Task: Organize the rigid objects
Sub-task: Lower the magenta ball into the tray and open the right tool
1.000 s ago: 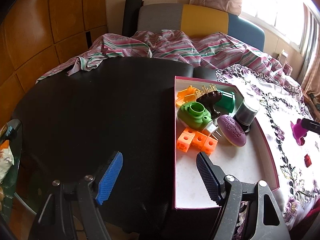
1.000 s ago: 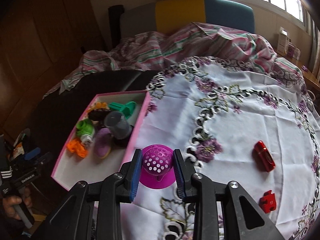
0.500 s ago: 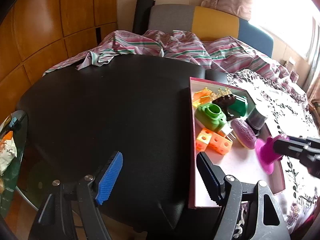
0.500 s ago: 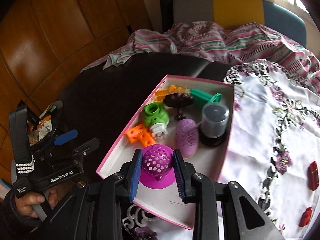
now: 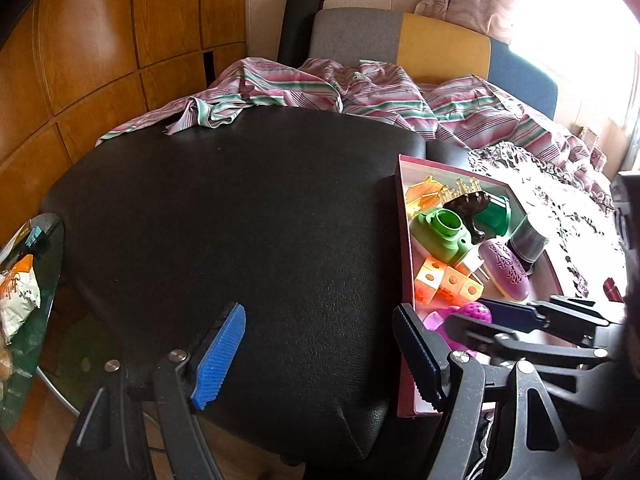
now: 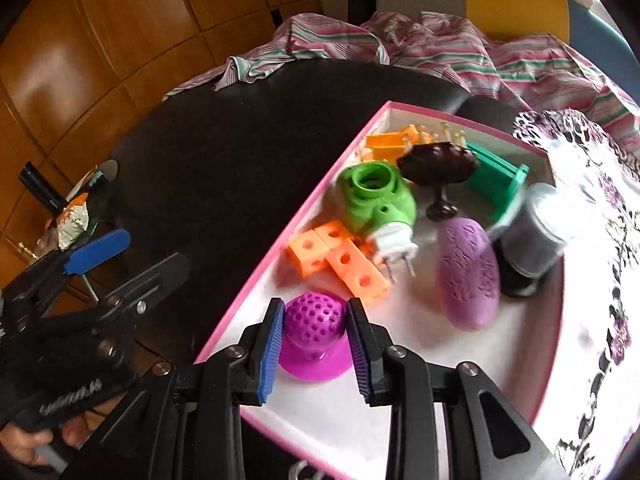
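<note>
My right gripper is shut on a magenta perforated dome piece and holds it low over the near end of the pink-rimmed white tray. The tray holds an orange block strip, a green plug-shaped part, a purple oval, a grey cylinder, a dark brown piece and a teal piece. My left gripper is open and empty over the black table, left of the tray. The dome shows there between the right gripper's fingers.
A round black table carries the tray. A white floral cloth lies right of the tray with a small red piece on it. A striped cloth and a chair stand behind. A glass side table with snack bags is at left.
My right gripper has carried the magenta dome from the floral cloth leftward over the tray and down toward its near end. My left gripper has shifted slightly left and stayed open.
</note>
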The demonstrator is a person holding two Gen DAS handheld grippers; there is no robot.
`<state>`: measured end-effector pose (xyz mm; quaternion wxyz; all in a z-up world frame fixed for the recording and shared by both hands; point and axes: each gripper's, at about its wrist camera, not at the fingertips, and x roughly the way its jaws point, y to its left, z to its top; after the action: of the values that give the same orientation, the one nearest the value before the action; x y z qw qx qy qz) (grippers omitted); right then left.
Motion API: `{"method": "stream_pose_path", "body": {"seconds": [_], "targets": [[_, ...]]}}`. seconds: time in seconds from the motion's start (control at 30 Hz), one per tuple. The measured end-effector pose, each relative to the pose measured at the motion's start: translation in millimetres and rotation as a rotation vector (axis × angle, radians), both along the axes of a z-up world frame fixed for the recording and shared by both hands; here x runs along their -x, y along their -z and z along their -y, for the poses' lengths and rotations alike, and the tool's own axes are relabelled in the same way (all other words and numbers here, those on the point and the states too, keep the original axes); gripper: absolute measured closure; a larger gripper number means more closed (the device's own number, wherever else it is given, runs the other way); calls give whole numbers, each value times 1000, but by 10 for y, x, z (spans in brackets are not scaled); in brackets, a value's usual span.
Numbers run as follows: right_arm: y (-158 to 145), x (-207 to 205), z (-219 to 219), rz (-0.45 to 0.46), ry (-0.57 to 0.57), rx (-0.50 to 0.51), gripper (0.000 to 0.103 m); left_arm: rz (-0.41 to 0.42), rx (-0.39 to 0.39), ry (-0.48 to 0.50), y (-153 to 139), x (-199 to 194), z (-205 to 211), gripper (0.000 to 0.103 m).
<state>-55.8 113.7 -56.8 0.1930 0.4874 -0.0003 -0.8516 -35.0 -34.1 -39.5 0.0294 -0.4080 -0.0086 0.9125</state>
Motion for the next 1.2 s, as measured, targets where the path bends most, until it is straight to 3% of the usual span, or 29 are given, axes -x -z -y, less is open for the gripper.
{"method": "stream_pose_path", "body": {"seconds": [0.43, 1.2], "targets": [[22, -4, -34, 22, -3, 87, 66, -14, -1, -38, -52, -9, 98, 29], [-323, -244, -533, -80, 82, 55, 64, -85, 14, -13, -327, -118, 39, 29]]}}
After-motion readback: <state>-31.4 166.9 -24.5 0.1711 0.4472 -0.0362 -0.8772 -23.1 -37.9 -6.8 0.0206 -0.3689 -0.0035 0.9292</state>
